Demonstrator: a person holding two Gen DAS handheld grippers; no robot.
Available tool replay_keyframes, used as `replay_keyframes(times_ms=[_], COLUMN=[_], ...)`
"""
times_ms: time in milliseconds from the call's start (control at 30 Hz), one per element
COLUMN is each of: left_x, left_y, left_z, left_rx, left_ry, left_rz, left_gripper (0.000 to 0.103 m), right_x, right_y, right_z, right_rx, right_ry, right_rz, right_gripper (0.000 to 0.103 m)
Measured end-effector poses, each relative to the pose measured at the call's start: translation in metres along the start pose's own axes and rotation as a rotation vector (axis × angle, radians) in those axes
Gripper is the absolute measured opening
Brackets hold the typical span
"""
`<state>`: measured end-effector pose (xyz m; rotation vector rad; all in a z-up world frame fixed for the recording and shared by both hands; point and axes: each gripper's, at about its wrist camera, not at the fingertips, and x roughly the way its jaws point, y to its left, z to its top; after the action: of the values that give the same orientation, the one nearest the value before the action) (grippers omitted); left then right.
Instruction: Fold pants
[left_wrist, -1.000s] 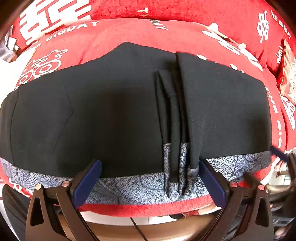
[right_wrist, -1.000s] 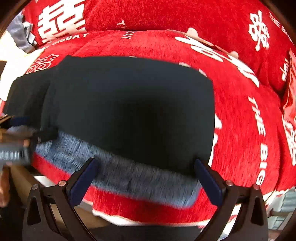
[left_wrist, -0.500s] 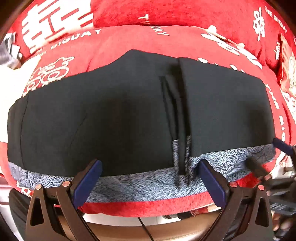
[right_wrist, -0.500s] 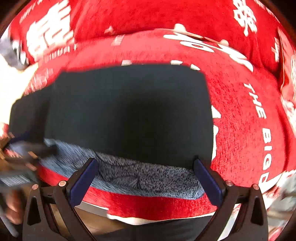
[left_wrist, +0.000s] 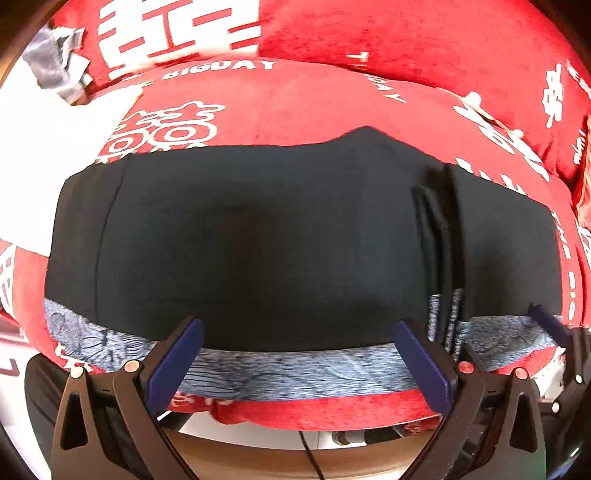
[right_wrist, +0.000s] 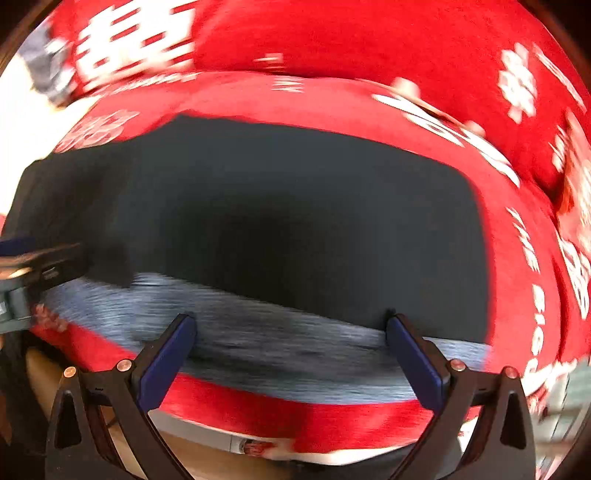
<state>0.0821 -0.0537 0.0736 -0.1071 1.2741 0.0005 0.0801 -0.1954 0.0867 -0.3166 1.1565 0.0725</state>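
Red cushions (left_wrist: 295, 107) with white lettering carry the black pants (left_wrist: 258, 240), which lie flat across the seat with a grey patterned band (left_wrist: 280, 365) along the near edge. Both the left claw (left_wrist: 295, 354) and the right claw (right_wrist: 291, 350) are spread wide and empty just before that band. The cloth looks soft, light and limp, so pinching the near edge looks best.

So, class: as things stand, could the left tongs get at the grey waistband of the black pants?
Probably yes. The left tongs stand open right at the grey waistband along the near edge of the black pants, and nothing lies between them. The right tongs work further along.
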Motion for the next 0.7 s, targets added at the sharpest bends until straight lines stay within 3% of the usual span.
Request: replay_keyframes(times_ms=[67, 167, 367, 500, 700], left_x=[-0.004, -0.005, 0.014, 0.024, 0.023], left_y=[0.016, 0.039, 0.071, 0.073, 0.071], left_z=[0.000, 0.001, -0.001, -0.004, -0.006], left_rx=[-0.020, -0.056, -0.142, -0.126, -0.102], left_ry=[-0.017, -0.032, 0.002, 0.008, -0.006], left_rz=[0.009, 0.037, 0.050, 0.067, 0.068], left_gripper=[0.103, 0.103, 0.103, 0.103, 0.103], right_x=[-0.006, -0.010, 0.002, 0.024, 0.045], right_y=[0.003, -0.020, -0.035, -0.021, -0.001], right_z=[0.004, 0.011, 0.035, 0.064, 0.086], right_rx=[-0.014, 0.073, 0.175, 0.180, 0.132], right_ry=[-0.017, -0.025, -0.030, -0.004, 0.034], right_rz=[-0.010, 0.108, 0.195, 0.207, 0.082], right_gripper=[0.103, 0.103, 0.103, 0.103, 0.103])
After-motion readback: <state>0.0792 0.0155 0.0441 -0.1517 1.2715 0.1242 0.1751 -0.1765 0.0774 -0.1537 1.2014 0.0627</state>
